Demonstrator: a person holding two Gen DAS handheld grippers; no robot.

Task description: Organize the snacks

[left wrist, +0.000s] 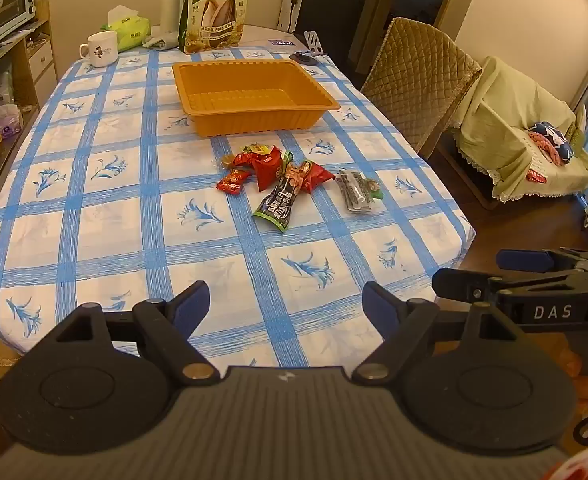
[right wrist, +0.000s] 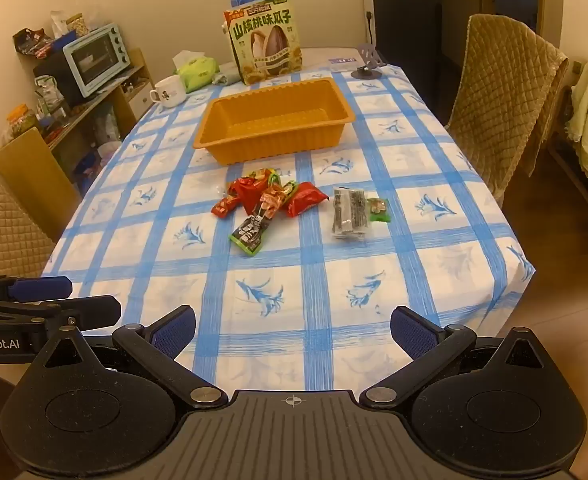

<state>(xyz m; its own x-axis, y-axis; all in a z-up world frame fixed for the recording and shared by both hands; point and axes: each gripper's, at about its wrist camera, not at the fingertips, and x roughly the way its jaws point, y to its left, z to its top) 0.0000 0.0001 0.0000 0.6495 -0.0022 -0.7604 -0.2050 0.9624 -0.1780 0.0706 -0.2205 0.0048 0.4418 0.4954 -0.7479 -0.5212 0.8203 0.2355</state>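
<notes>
An empty orange tray (left wrist: 249, 118) (right wrist: 277, 140) stands mid-table on the blue checked cloth. In front of it lies a heap of small red snack packets (left wrist: 267, 166) (right wrist: 253, 192) with a long black-and-green pouch (left wrist: 279, 200) (right wrist: 253, 230). To the right lie a clear packet of dark strips (left wrist: 354, 192) (right wrist: 350, 212) and a small green packet (right wrist: 378, 210). My left gripper (left wrist: 285, 308) hangs open over the near table edge, nothing between its fingers. My right gripper (right wrist: 294, 330) is open too, likewise empty, beside the left one (right wrist: 45, 288).
A big sunflower-seed bag (left wrist: 217, 12) (right wrist: 265, 46) stands behind the tray, with a white mug (left wrist: 99, 50), tissue pack (left wrist: 127, 30) and thermos (left wrist: 169, 6). A phone stand (right wrist: 368, 64) sits far right. Quilted chairs (left wrist: 418, 80) (right wrist: 502, 96) flank the table; a shelf with an oven (right wrist: 93, 58) is left.
</notes>
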